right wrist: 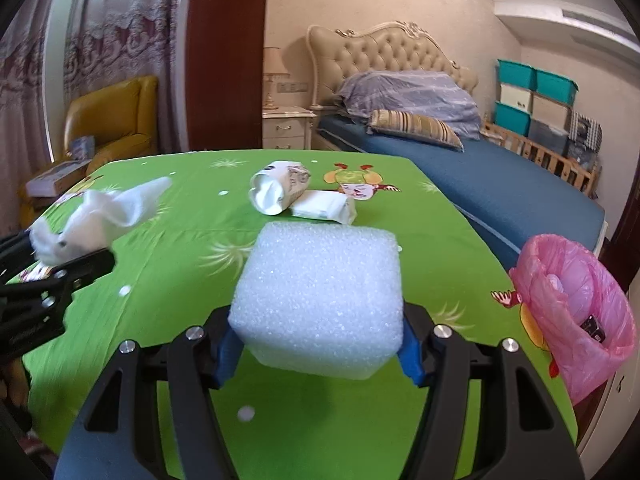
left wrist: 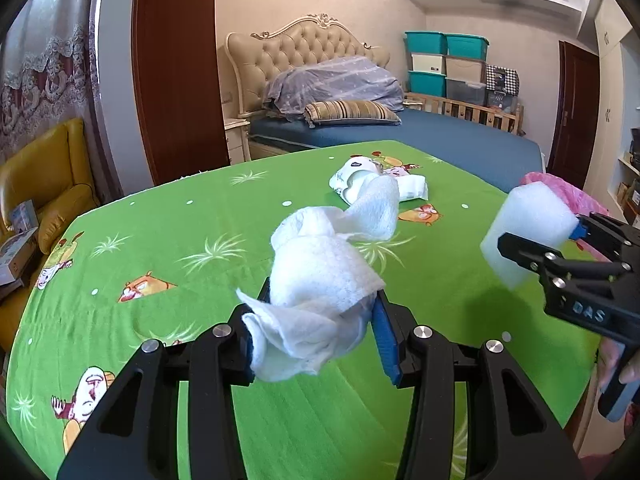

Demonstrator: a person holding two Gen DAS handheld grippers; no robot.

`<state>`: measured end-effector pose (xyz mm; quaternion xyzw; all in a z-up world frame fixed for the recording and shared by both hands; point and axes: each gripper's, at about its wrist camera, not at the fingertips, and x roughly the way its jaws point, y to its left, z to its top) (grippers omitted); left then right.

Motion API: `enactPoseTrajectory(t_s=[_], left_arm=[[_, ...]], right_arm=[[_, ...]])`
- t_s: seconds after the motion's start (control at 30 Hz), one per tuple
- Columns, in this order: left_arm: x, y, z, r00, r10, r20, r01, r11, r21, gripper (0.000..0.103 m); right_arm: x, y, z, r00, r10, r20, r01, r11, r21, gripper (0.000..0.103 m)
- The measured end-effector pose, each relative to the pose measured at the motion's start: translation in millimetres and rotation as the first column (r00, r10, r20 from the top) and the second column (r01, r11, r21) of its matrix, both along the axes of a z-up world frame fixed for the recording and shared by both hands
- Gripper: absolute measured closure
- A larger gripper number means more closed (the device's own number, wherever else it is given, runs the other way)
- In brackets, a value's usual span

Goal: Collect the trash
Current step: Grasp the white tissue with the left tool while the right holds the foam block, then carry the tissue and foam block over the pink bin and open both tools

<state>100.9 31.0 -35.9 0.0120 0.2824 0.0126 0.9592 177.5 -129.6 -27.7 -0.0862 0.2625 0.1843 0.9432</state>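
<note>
Toward the left edge of the green cartoon-print tabletop (left wrist: pixel 160 224), the left tongs (left wrist: pixel 316 332) are pinching a crumpled white tissue (left wrist: pixel 320 276), held up off the cloth with one twisted end trailing forward; the right wrist view shows the same wad (right wrist: pixel 92 220) blurred above that edge. Near the middle of the far edge lie a crushed paper cup (right wrist: pixel 276 192) and, touching it on its right, a small white wrapped packet (right wrist: pixel 324 208), both resting on the tabletop. Further right, the right tongs (right wrist: pixel 320 344) are closed around a white foam block (right wrist: pixel 320 300), its sides pressed between the blue pads (right wrist: pixel 412 354), clear of the cloth. At the right edge of the tabletop hangs a pink plastic trash bag (right wrist: pixel 572 312), its mouth open, with a dark item partly visible inside.
</note>
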Motion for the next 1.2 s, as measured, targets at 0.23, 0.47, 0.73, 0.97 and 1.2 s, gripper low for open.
enactPoseTrajectory(t_s=[0.23,0.47,0.73,0.97,1.2], left_arm=[[-13.8,-9.2,-1.4,1.0,-0.02,0.02,0.019,1.0,0.011,0.058],[-14.6,-9.4,-6.2,1.0,-0.025,0.01,0.025,0.999,0.026,0.058],[-16.9,-9.4,-4.4,1.0,-0.019,0.018,0.019,0.999,0.035,0.058],[-21.8,-19.3,-0.7,0.999,-0.031,0.033,0.029,0.998,0.052,0.058],[-22.8,-27.2,2.4,0.998,-0.057,0.038,0.054,0.996,0.069,0.058]], right_arm=[[-19.6,-2.3,2.8,0.999,0.032,0.012,-0.032,0.999,-0.004,0.042],[-24.6,-3.3,-0.6,0.999,0.037,0.004,-0.037,0.999,-0.004,0.042],[-24.3,-5.7,1.1,1.0,0.028,0.007,-0.028,1.0,0.009,0.042],[-24.1,-16.3,5.3,1.0,0.009,0.015,-0.01,1.0,0.024,0.042],[-24.3,-32.4,7.0,1.0,-0.023,0.014,0.023,0.999,0.041,0.042]])
